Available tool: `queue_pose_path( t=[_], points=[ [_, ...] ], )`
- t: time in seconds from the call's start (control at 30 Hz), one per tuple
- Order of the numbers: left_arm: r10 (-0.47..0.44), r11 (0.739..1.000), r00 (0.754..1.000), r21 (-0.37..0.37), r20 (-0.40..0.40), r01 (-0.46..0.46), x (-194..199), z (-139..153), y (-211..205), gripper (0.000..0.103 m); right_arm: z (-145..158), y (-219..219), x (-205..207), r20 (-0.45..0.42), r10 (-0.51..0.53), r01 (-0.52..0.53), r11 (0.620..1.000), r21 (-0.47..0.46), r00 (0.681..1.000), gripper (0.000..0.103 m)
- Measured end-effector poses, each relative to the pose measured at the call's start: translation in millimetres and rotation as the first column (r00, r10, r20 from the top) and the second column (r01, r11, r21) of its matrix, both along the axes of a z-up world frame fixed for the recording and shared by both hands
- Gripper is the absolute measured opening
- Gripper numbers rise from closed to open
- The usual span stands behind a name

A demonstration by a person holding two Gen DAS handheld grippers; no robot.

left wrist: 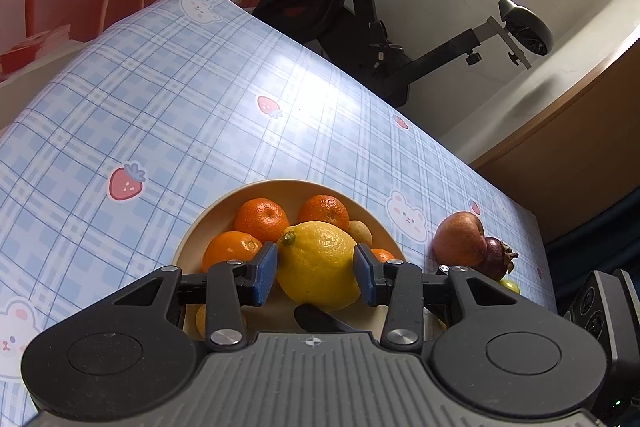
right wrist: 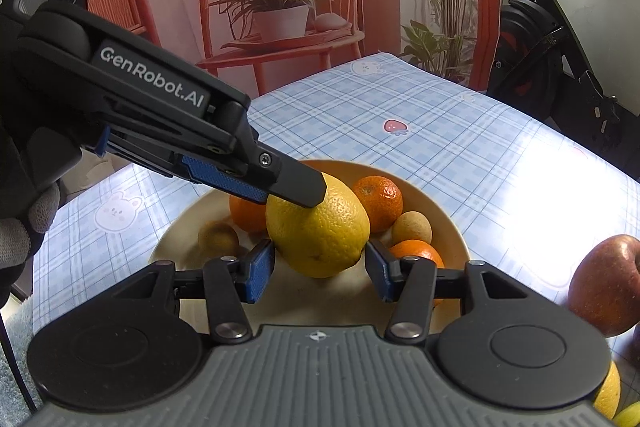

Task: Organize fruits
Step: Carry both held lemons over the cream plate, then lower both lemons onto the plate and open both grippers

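A yellow lemon (left wrist: 320, 267) (right wrist: 320, 227) hangs over a cream bowl (left wrist: 224, 203) (right wrist: 444, 207). My left gripper (left wrist: 316, 263) has both blue pads against the lemon's sides. In the right wrist view one of its fingers (right wrist: 298, 185) lies on top of the lemon. My right gripper (right wrist: 320, 263) also has its pads touching the lemon on both sides. Three mandarins (left wrist: 260, 219), a small tan fruit (right wrist: 412, 227) and a kiwi (right wrist: 218, 239) lie in the bowl.
A red apple (left wrist: 456, 239) (right wrist: 604, 287), a dark mangosteen (left wrist: 496, 259) and a yellow-green fruit (left wrist: 510, 285) lie on the checked tablecloth (left wrist: 180, 99) right of the bowl. An exercise bike (left wrist: 360, 7) stands past the table's far edge. A gloved hand (right wrist: 24, 227) holds the left gripper.
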State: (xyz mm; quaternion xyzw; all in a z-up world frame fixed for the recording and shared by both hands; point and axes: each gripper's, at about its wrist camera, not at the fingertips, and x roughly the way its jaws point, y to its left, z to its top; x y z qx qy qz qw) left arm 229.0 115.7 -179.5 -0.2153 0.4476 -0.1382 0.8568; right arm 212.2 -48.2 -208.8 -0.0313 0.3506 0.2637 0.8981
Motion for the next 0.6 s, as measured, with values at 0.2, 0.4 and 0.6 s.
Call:
queue_pose_path(
  t=[0.2, 0.4, 0.6],
  points=[
    [0.004, 1.0, 1.0, 0.015, 0.013, -0.004, -2, -1, -6, 0.044, 1, 3, -3, 0.002, -0.003, 0.003, 1.0, -0.018, 1.0, 0.053],
    [0.0, 0.997, 0.999, 0.072, 0.046, -0.004, -5, 2, -16, 0.044, 9, 0, -9, 0.024, -0.017, 0.018, 1.0, -0.026, 1.0, 0.053],
    [0.014, 0.992, 0.998, 0.125, 0.066, -0.022, -10, 12, -23, 0.042, 18, -19, -32, 0.046, -0.032, 0.034, 0.999, -0.039, 0.998, 0.052]
  ],
)
